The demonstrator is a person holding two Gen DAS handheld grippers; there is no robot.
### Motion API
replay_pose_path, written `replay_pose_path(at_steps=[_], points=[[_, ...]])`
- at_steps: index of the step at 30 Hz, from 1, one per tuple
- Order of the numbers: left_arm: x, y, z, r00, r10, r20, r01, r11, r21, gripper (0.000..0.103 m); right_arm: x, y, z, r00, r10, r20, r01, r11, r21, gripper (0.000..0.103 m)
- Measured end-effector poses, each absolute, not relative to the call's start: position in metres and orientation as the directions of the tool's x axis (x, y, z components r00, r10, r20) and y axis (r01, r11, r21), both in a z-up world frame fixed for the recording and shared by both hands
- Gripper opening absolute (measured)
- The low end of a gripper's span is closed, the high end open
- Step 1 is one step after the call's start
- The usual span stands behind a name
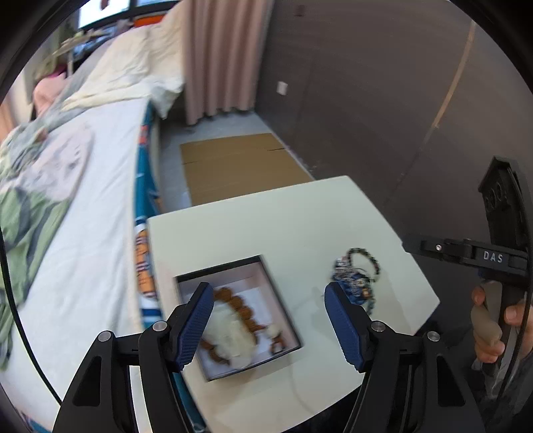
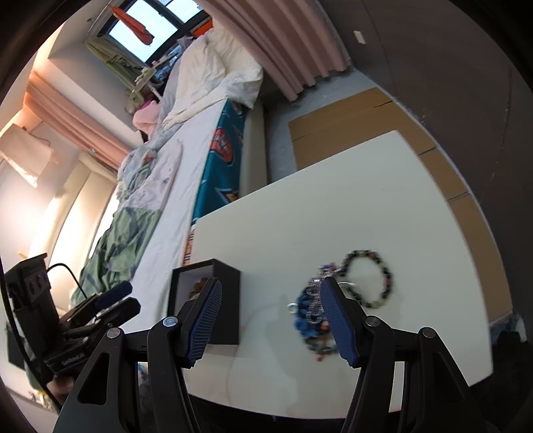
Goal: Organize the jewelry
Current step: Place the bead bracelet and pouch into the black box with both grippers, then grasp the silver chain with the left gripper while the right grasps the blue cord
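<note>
Left wrist view: your left gripper [image 1: 269, 324] hung spread over the open box [image 1: 281, 293], right gripper [image 2: 269, 319] spread empty near the loose bracelets [image 2: 336, 299], ready to pick.

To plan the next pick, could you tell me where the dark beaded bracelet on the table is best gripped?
Grip the dark beaded bracelet on its far arc, from above: it lies flat as an open ring, and its near side touches the blue jewelry pile.

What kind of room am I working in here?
Most likely a bedroom: an unmade bed with rumpled sheets runs beside the white table, pink curtains hang by the wall, and a window sits past the bed's far end.
</note>
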State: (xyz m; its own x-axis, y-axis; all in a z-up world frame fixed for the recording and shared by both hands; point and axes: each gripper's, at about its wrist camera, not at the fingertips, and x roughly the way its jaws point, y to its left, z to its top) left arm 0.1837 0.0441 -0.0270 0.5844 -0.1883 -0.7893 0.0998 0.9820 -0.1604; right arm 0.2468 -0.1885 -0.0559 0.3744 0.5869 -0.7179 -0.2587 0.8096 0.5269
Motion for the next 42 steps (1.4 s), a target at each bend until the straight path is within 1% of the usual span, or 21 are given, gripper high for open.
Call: replay_pose_path(at_steps=[6, 9, 11, 14, 17, 22, 30, 36, 39, 41, 42], points=[[0.201, -0.001, -0.032, 0.558, -0.183, -0.809, 0.179, 0.979, -0.098, 0.070, 0.251, -0.216, -0.061, 0.381, 0.581, -0.720, -0.213, 0.813, 0.542, 0.062], [0.214, -0.019, -0.039, 0.529, -0.191, -0.827, 0.207, 0.974, -0.093, 0.070, 0.252, -0.228, -0.067, 0.367, 0.602, -0.709, -0.182, 0.794, 0.580, 0.062], [0.222, -0.032, -0.044, 0.510, -0.191, -0.839, 0.222, 0.971, -0.086, 0.069, 0.253, -0.234, -0.070, 0.370, 0.591, -0.717, -0.170, 0.802, 0.573, 0.062], [0.235, -0.047, -0.052, 0.475, -0.197, -0.858, 0.241, 0.967, -0.088, 0.064, 0.255, -0.241, -0.075, 0.363, 0.584, -0.726, -0.154, 0.806, 0.571, 0.062], [0.248, -0.057, -0.061, 0.436, -0.199, -0.878, 0.235, 0.967, -0.102, 0.059, 0.258, -0.250, -0.082, 0.362, 0.595, -0.717, -0.145, 0.796, 0.587, 0.062], [0.271, -0.065, -0.083, 0.351, -0.211, -0.912, 0.189, 0.970, -0.152, 0.046, 0.267, -0.266, -0.099, 0.361, 0.576, -0.733, -0.104, 0.806, 0.582, 0.062], [0.292, -0.081, -0.113, 0.271, -0.204, -0.941, 0.154, 0.974, -0.166, 0.043, 0.286, -0.274, -0.126, 0.317, 0.575, -0.754, -0.076, 0.808, 0.584, 0.062], [0.304, -0.086, -0.134, 0.229, -0.190, -0.955, 0.122, 0.979, -0.166, 0.042, 0.293, -0.272, -0.127, 0.310, 0.597, -0.740, -0.095, 0.794, 0.601, 0.062], [0.306, -0.087, -0.143, 0.212, -0.192, -0.958, 0.109, 0.979, -0.172, 0.036, 0.294, -0.273, -0.130, 0.302, 0.598, -0.743, -0.092, 0.794, 0.601, 0.062], [0.308, -0.087, -0.148, 0.206, -0.210, -0.956, 0.103, 0.976, -0.192, 0.034, 0.294, -0.274, -0.131, 0.301, 0.599, -0.742, -0.092, 0.793, 0.602, 0.062], [0.308, -0.087, -0.149, 0.203, -0.214, -0.956, 0.101, 0.975, -0.197, 0.032, 0.294, -0.274, -0.130, 0.302, 0.599, -0.741, -0.093, 0.792, 0.603, 0.062]])
